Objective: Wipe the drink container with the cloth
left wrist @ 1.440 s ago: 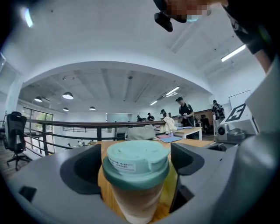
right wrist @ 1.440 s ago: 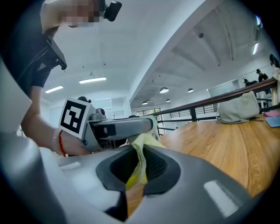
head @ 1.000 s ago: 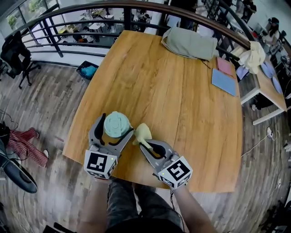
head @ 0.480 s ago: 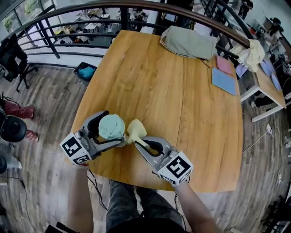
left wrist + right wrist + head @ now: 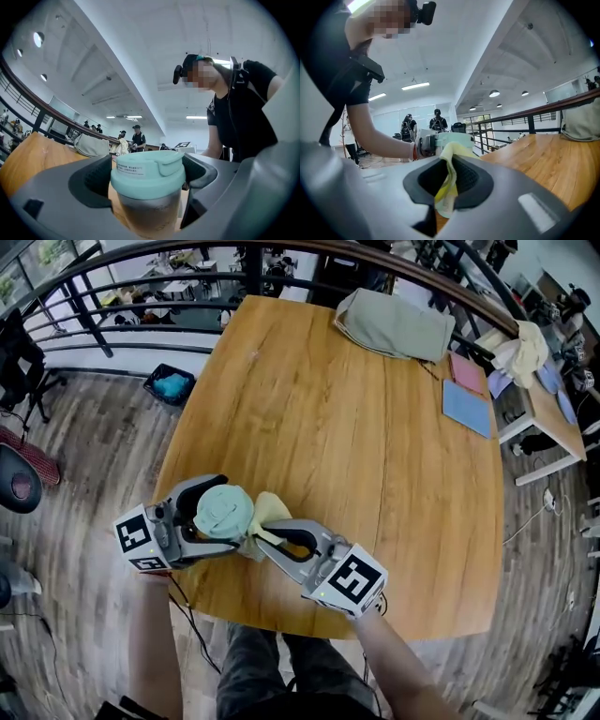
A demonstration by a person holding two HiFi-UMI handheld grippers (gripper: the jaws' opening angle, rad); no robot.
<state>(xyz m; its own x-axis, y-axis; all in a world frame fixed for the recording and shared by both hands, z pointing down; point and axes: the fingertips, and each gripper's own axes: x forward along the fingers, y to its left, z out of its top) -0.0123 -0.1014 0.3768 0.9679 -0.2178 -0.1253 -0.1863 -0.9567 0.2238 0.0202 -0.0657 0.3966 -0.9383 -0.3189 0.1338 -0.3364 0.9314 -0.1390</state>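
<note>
A drink cup with a mint-green lid [image 5: 223, 511] is held above the near left corner of the wooden table [image 5: 356, 456]. My left gripper [image 5: 232, 514] is shut on it from the left. In the left gripper view the cup [image 5: 148, 192] fills the gap between the jaws of the left gripper [image 5: 149, 197]. A yellow cloth [image 5: 269, 510] is pinched in my right gripper [image 5: 256, 532] and presses against the cup's right side. In the right gripper view the cloth [image 5: 448, 180] hangs between the jaws of the right gripper [image 5: 446, 190], with the cup [image 5: 451, 139] just behind it.
A grey-green bag [image 5: 394, 324] lies at the table's far edge. A blue folder [image 5: 466, 408] and a pink one [image 5: 465, 374] lie at the far right. A dark railing [image 5: 141, 259] curves behind the table. A blue bin [image 5: 169, 386] sits on the floor at left.
The left gripper has swung out to the left and turned the cup with it. The right gripper has brought the cloth left until it touches the cup's side.
</note>
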